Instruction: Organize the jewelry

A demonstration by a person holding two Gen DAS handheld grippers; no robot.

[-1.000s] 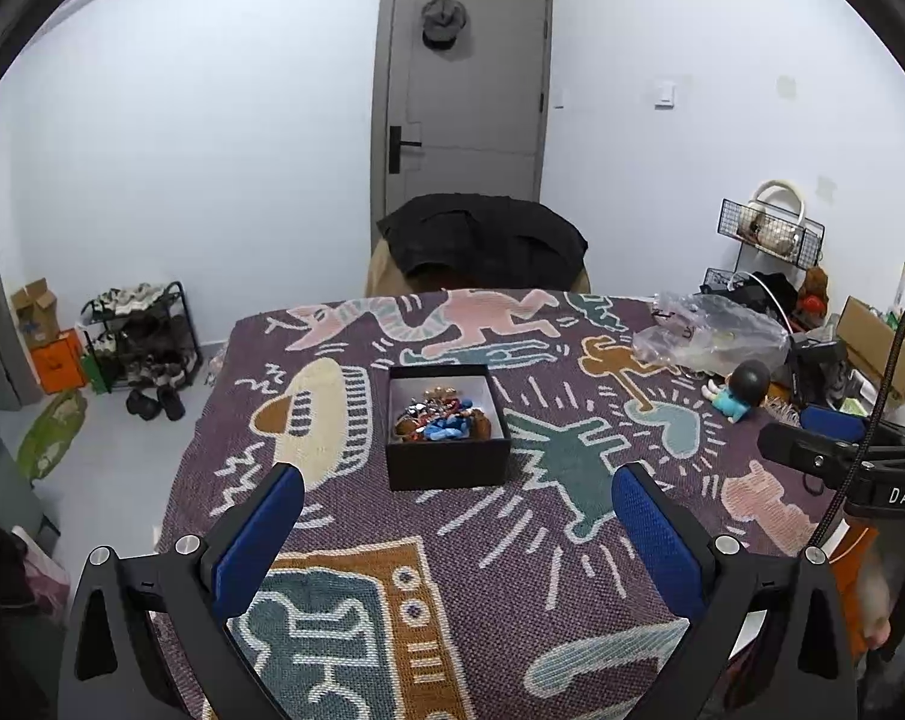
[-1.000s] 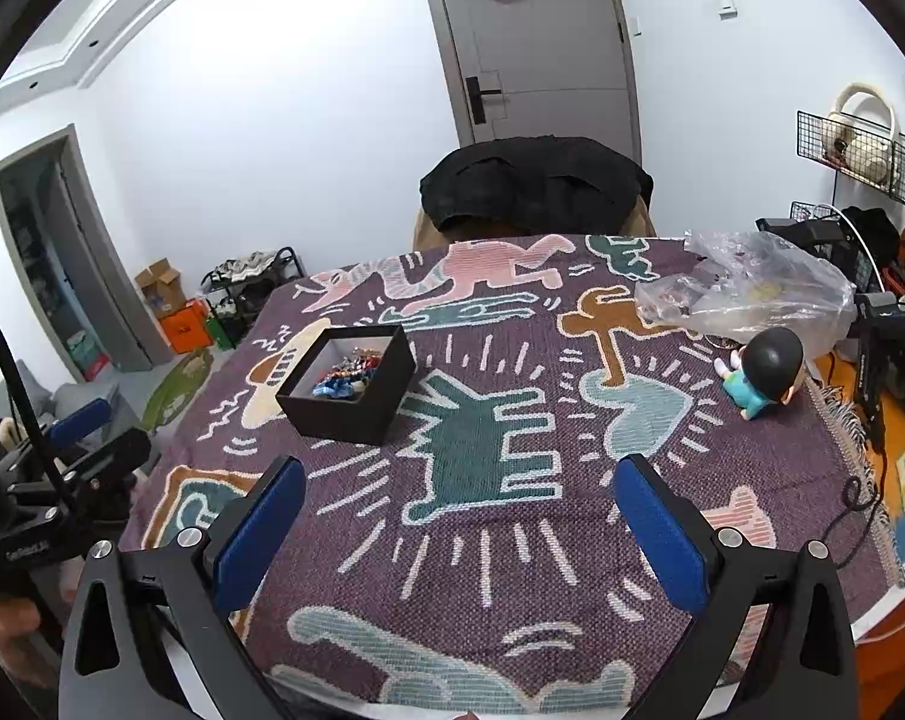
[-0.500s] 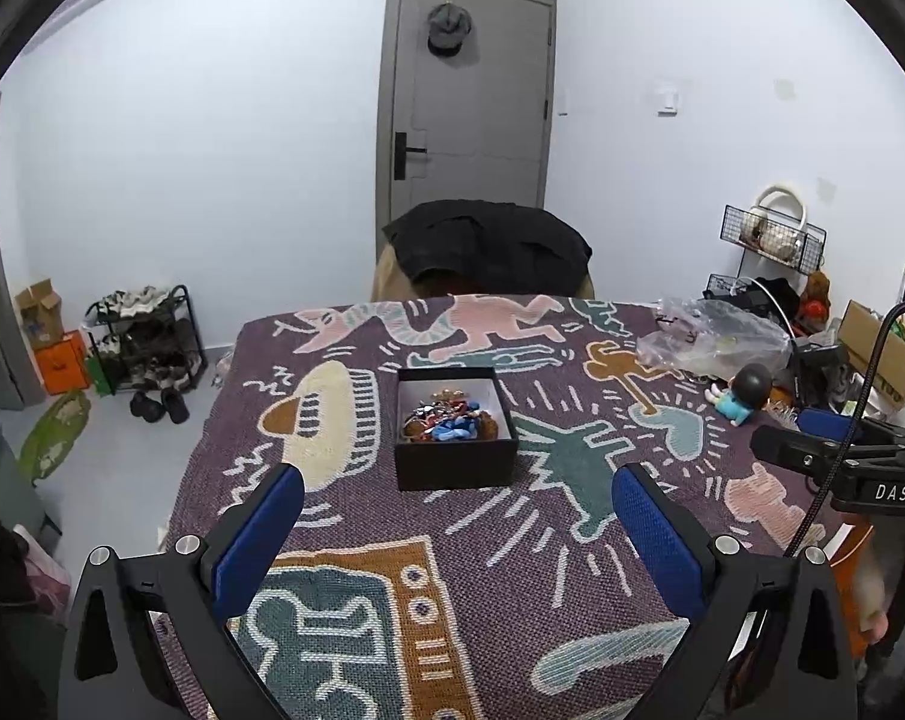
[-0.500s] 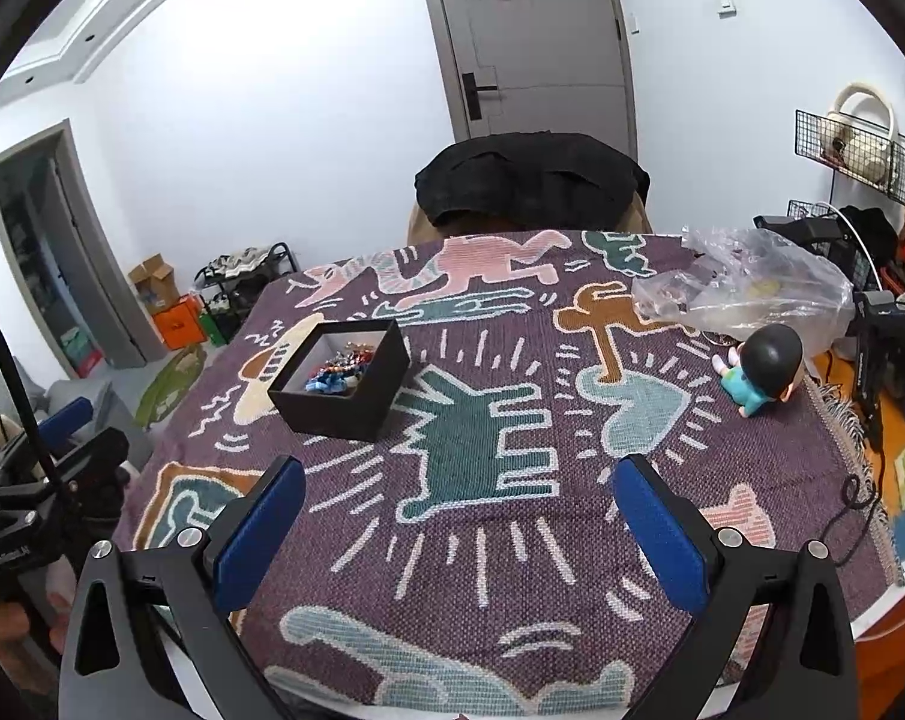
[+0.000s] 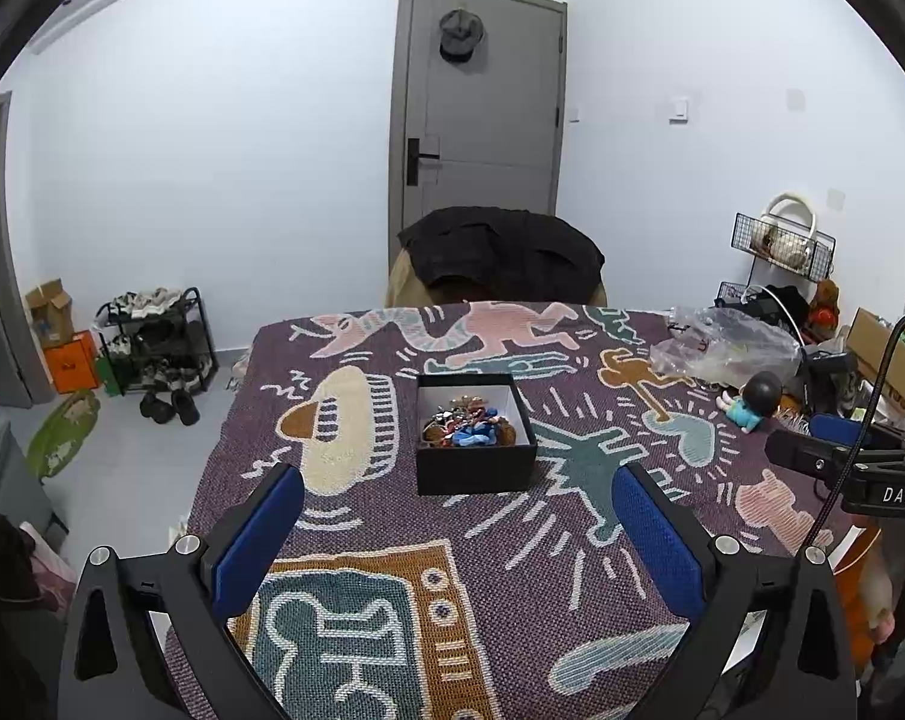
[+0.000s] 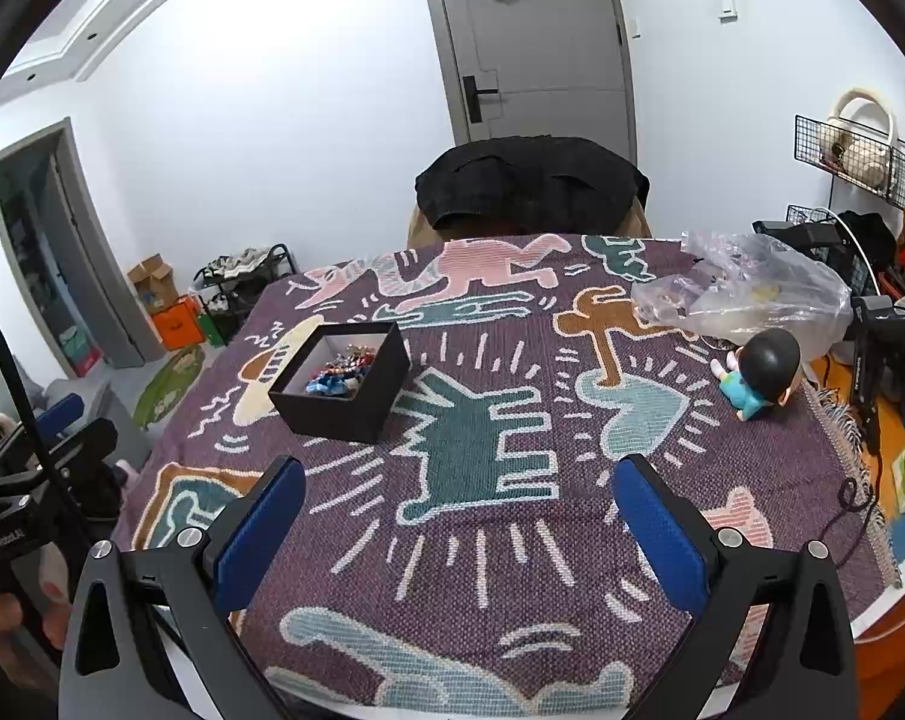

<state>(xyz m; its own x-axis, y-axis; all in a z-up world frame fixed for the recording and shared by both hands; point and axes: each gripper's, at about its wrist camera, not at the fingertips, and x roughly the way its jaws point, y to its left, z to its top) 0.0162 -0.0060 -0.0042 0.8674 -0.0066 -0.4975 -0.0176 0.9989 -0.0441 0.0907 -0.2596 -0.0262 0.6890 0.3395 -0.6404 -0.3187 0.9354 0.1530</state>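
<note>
- Jewelry (image 5: pixel 472 427) lies as a small mixed heap, blue and brown pieces among others, inside a black box (image 5: pixel 475 468) with a white inner wall; single pieces are too small to tell apart.
- Seen from the left gripper (image 5: pixel 455 531), the box stands straight ahead of the fingertips, between the lines of the two fingers and a little beyond them, not touching.
- The left gripper has its blue pads (image 5: pixel 254 540) wide apart, with nothing between them, above the patterned cloth (image 5: pixel 512 588) that covers the table.
- The right gripper (image 6: pixel 457 531) is also spread wide and holds nothing; its pads (image 6: pixel 662 534) hang over the near part of the cloth.
- From the right gripper, the box is ahead and to the left, beyond the left fingertip, and turned so that one corner points toward the camera.
- Far ahead and to the right of the right gripper, a small doll (image 6: pixel 761 372) with a dark round head lies on the cloth, just beside a crumpled clear plastic bag (image 6: pixel 752 294).
- Beyond the far edge of the table, a chair with a black garment (image 5: pixel 500 255) over it stands before a grey door (image 5: pixel 482 102).
- In the left wrist view, the tip of the right gripper shows at the right side, well apart from the box.
</note>
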